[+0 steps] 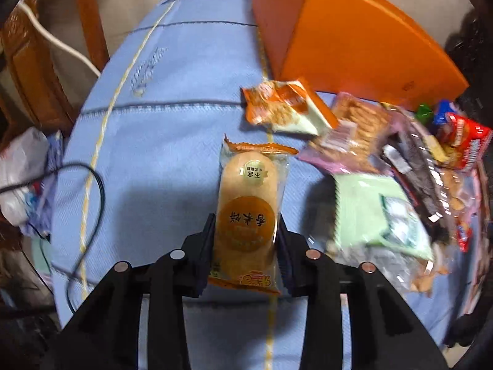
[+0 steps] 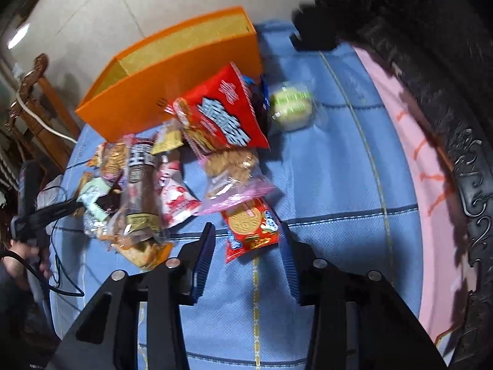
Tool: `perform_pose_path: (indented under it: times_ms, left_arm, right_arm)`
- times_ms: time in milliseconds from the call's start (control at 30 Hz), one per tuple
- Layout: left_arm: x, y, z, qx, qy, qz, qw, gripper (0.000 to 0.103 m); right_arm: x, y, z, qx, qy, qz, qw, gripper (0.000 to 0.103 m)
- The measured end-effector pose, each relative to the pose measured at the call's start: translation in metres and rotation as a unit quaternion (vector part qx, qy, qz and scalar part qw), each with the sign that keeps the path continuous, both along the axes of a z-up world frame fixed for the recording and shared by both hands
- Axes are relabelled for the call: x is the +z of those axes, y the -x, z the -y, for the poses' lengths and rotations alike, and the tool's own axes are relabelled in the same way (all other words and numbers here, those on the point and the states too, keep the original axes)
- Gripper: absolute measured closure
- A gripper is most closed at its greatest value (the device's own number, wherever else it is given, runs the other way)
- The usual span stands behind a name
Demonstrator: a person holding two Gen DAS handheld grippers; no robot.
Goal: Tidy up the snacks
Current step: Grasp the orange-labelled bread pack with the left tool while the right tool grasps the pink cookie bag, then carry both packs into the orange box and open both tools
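My left gripper (image 1: 246,226) is shut on an orange-wrapped bun packet (image 1: 248,203), which stands lengthwise between the pads over the blue quilt (image 1: 160,141). A heap of snack packets (image 1: 385,166) lies to its right, below the orange box (image 1: 354,40). In the right wrist view, my right gripper (image 2: 248,229) straddles a small red biscuit packet (image 2: 251,226) lying on the quilt (image 2: 332,185). Its right finger (image 2: 288,246) meets the wrapper's edge, while a strip of cloth shows beside the left finger (image 2: 206,246). The open orange box (image 2: 172,71) stands behind the pile.
A red snack bag (image 2: 222,114), a long brown bread packet (image 2: 141,191) and a green round bun (image 2: 291,108) lie around the pile. A pink sheet (image 2: 409,154) and dark carved frame (image 2: 471,185) border the right. A black cable (image 1: 92,203) and wooden furniture (image 1: 30,71) sit left.
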State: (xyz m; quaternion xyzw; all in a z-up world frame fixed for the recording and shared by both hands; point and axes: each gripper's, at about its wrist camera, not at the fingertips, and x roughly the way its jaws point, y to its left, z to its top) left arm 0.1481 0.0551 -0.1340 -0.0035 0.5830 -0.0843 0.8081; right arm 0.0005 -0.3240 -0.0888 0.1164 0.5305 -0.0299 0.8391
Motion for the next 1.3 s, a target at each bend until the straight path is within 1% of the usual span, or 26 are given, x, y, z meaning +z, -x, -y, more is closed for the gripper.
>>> perform_pose_path:
  times_ms: [33,100,133,167,233,300,333,400,467,500,567,600,700,833,967,1167,1300]
  left_arm:
    - [0.002,0.003,0.000,0.000,0.003,0.000,1.0000,0.068]
    - [0.007,0.011,0.002,-0.001,0.015,0.001,0.9999,0.068]
    - [0.010,0.014,0.002,0.000,0.021,0.002,0.9998,0.068]
    - [0.010,0.019,0.003,0.000,0.027,0.003,0.9996,0.068]
    - [0.020,0.029,0.005,0.000,0.039,0.009,0.9992,0.068]
    - [0.026,0.032,0.006,-0.001,0.046,0.011,0.9989,0.068]
    - [0.030,0.034,0.007,-0.001,0.046,0.012,0.9988,0.068]
    - [0.036,0.037,0.007,0.001,0.052,0.017,0.9985,0.068]
    - [0.043,0.045,0.010,0.005,0.053,0.019,0.9984,0.068]
    - [0.046,0.047,0.010,0.006,0.055,0.019,0.9983,0.068]
    - [0.048,0.050,0.009,0.010,0.055,0.020,0.9983,0.068]
    - [0.048,0.050,0.008,0.012,0.054,0.019,0.9983,0.068]
    - [0.046,0.052,0.005,0.017,0.053,0.016,0.9983,0.068]
    - [0.047,0.057,0.007,0.018,0.054,0.016,0.9983,0.068]
    - [0.053,0.058,0.013,0.010,0.058,0.020,0.9981,0.068]
    - [0.066,0.058,0.026,-0.005,0.066,0.032,0.9973,0.068]
    - [0.084,0.059,0.038,-0.021,0.074,0.049,0.9958,0.068]
  right_arm:
    - [-0.003,-0.005,-0.003,0.007,0.010,-0.002,1.000,0.061]
    - [-0.005,-0.015,-0.009,0.019,0.022,-0.009,1.000,0.056]
    - [-0.005,-0.023,-0.012,0.023,0.037,-0.006,0.999,0.051]
    - [-0.003,-0.028,-0.014,0.022,0.048,-0.001,0.999,0.040]
    - [-0.004,-0.044,-0.015,0.022,0.056,0.002,0.998,0.025]
    - [-0.010,-0.060,-0.017,0.029,0.058,-0.007,0.998,0.024]
    - [-0.014,-0.069,-0.020,0.036,0.064,-0.013,0.997,0.022]
    - [-0.027,-0.084,-0.025,0.052,0.085,-0.033,0.994,0.019]
    - [-0.043,-0.099,-0.032,0.068,0.105,-0.056,0.991,0.019]
    - [-0.050,-0.104,-0.035,0.074,0.106,-0.066,0.989,0.020]
    - [-0.061,-0.109,-0.038,0.086,0.095,-0.079,0.989,0.038]
    - [-0.062,-0.109,-0.039,0.089,0.092,-0.074,0.989,0.042]
    - [-0.056,-0.105,-0.043,0.106,0.086,-0.064,0.989,0.061]
    - [-0.029,-0.079,-0.038,0.108,0.035,-0.037,0.993,0.063]
    - [-0.001,-0.047,-0.032,0.113,-0.021,-0.011,0.993,0.063]
    - [0.034,-0.018,-0.018,0.112,-0.050,0.021,0.992,0.063]
    - [0.053,-0.017,-0.014,0.105,-0.058,0.052,0.991,0.063]
